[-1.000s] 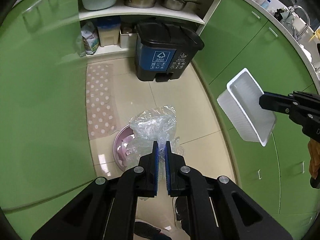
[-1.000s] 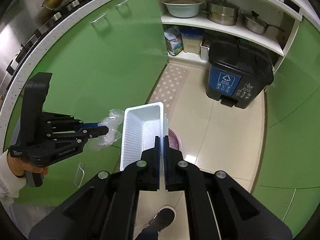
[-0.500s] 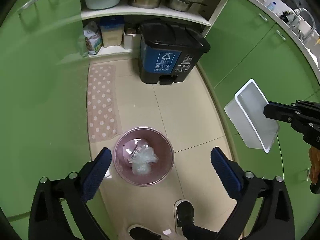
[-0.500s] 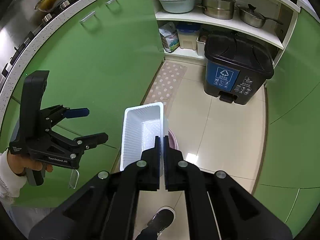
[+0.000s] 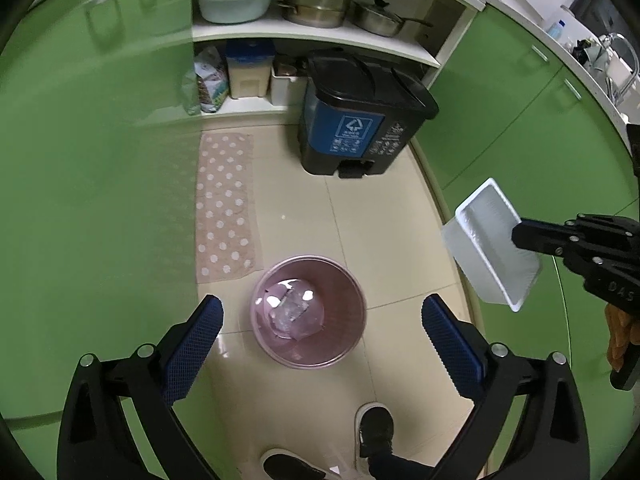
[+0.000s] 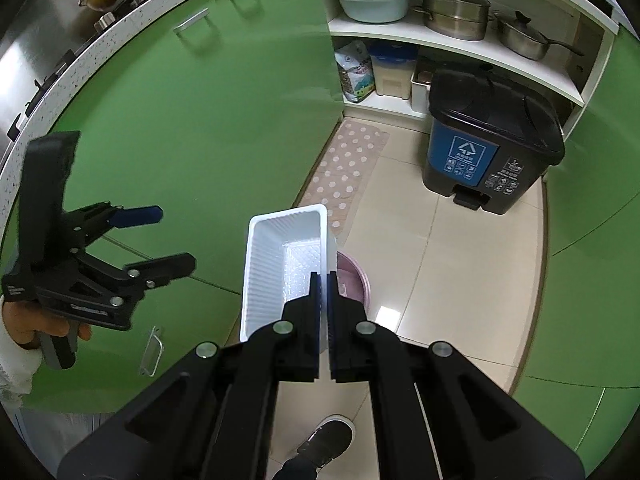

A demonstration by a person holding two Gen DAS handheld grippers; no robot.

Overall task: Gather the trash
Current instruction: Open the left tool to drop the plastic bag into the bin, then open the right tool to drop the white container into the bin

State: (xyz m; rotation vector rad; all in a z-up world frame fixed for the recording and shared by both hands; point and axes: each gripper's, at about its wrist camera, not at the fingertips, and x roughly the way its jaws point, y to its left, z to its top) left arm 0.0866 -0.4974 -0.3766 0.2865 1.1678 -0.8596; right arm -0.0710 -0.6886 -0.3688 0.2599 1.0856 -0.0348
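While the left gripper (image 5: 322, 312) gapes wide and empty above the pink bin (image 5: 310, 312), where crumpled clear plastic (image 5: 292, 311) lies, the right gripper (image 6: 324, 280) clamps the white tray (image 6: 282, 268) by its rim, beside the bin.

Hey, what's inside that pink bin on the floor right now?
Crumpled clear plastic lies in the pink bin. Whatever sits beneath that plastic is covered and cannot be seen.

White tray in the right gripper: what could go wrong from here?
The right gripper pinches only one wall of the white plastic tray, so the tray may twist or slip. The tray looks nearly as long as the pink basket is wide, so it could catch on the rim or tip the light basket.
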